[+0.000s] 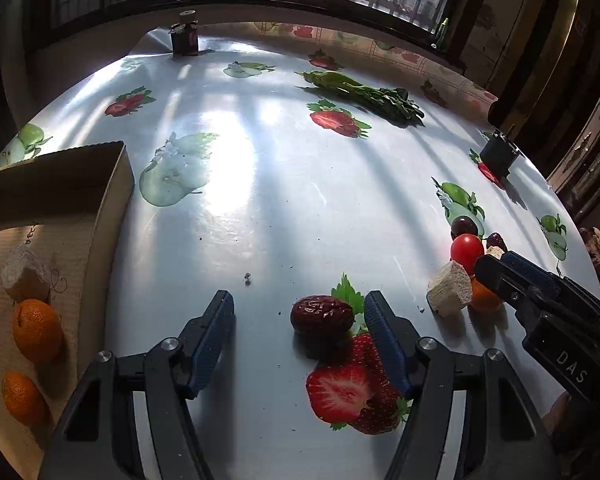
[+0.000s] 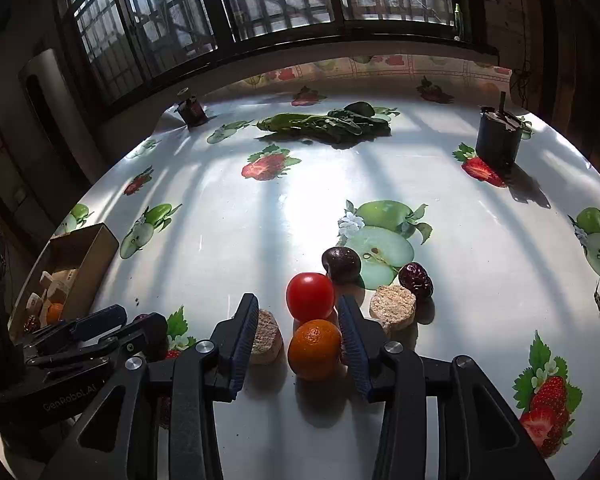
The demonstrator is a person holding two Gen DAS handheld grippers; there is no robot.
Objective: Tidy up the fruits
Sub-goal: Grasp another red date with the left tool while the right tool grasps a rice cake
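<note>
On the fruit-print tablecloth [image 2: 260, 216] there's two little groups going on. Over by the left gripper [image 1: 300, 320] sits one wrinkly red date [image 1: 322, 315], between the fingers but closer to the right one, and the jaws are spread wide with nothing touching it as far as I can see. Left of that is one cardboard box [image 1: 60, 184] that already has two mandarins [image 1: 36, 330] in it plus a pale spongy chunk [image 1: 24, 276] at the back; the right wrist view shows more pale pieces in there, but I can't count them. The right gripper [image 2: 298, 338] is also gaping, with one mandarin [image 2: 315, 349] sitting between its fingers, the right finger looking just about against it, not squeezed though. Right behind that mandarin is one cherry tomato [image 2: 310, 297], then one dark plum-ish fruit [image 2: 341, 264] further back. Off to the right there's a second dried date [image 2: 416, 279] and one round pale cake slice [image 2: 393, 305] touching it, and another pale slice [image 2: 265, 338] just outside the right gripper's left finger. Far end of the table: one bunch of leafy greens [image 2: 324, 124], and two dark cups, one [image 2: 498, 138] on the right and one [image 2: 191, 110] on the left near the window.
</note>
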